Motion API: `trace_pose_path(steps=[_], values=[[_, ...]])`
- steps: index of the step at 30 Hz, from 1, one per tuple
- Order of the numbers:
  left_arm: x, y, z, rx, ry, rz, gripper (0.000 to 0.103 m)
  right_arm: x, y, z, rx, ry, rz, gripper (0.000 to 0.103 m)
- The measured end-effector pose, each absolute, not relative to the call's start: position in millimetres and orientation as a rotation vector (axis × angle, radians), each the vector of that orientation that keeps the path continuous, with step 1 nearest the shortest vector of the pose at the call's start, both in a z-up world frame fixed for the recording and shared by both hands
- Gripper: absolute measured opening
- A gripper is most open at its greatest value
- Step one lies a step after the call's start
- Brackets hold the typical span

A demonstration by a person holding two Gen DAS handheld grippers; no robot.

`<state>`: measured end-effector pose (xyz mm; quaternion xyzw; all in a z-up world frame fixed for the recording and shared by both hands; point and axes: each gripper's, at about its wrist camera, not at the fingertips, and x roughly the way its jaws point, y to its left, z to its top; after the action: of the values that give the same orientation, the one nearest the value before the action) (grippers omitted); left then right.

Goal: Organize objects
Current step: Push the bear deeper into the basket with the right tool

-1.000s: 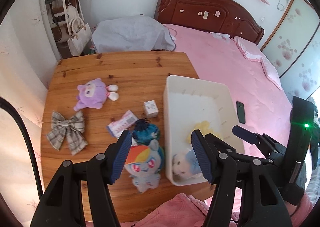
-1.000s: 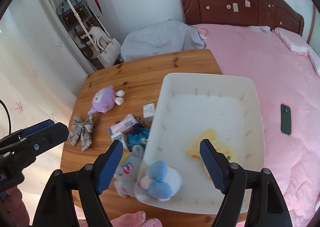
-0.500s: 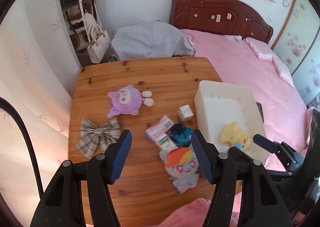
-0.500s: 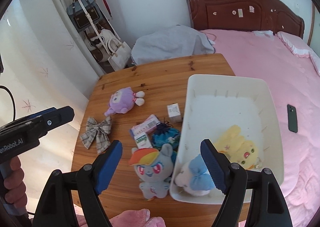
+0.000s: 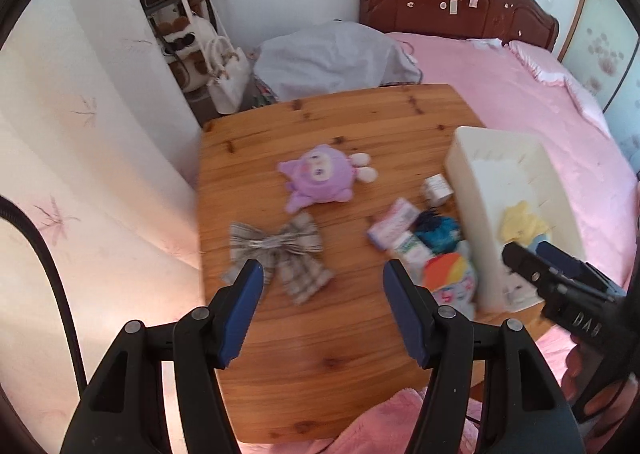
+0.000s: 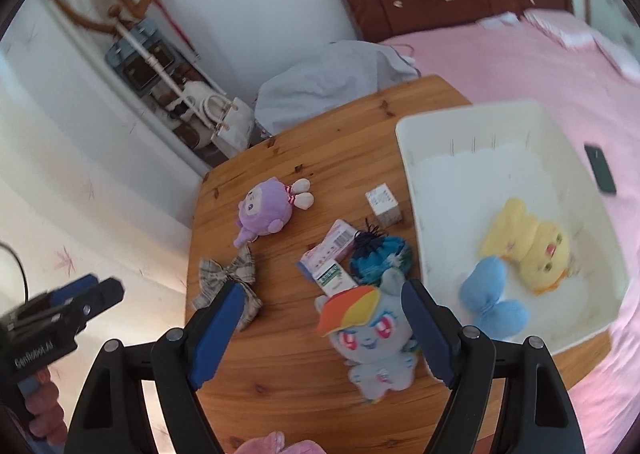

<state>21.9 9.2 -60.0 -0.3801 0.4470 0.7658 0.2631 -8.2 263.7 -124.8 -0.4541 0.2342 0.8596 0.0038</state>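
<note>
From the left tongs, which hang open and empty over the wooden desk, a grey plaid bow lies near, a purple plush beyond, and a white bin to the right. "DAB" shows on the right-hand tool.

From the right tongs, likewise apart and holding nothing, a rainbow-maned pony plush lies between the pads; yellow and blue plushes rest in the bin, and "GenRobot.AI" reads on the other tool.

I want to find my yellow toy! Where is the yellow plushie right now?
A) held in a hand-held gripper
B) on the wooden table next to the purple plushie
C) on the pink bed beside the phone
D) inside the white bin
D: the yellow plushie lies on the floor of the white bin, beside a blue and white plushie; neither hand-held gripper holds it.
</note>
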Motion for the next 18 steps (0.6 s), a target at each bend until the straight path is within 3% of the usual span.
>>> trace_pose_path(steps=[13, 18], values=[[-23, -10, -51, -0.977, 1.342, 2.005, 0.067, 6, 235, -157, -1.353, 0.877, 2.529, 0.082], [-33, -7, -63, -0.999, 1.406, 1.931, 0.071, 16, 227, -161, -1.329, 0.830, 2.539, 0.082]])
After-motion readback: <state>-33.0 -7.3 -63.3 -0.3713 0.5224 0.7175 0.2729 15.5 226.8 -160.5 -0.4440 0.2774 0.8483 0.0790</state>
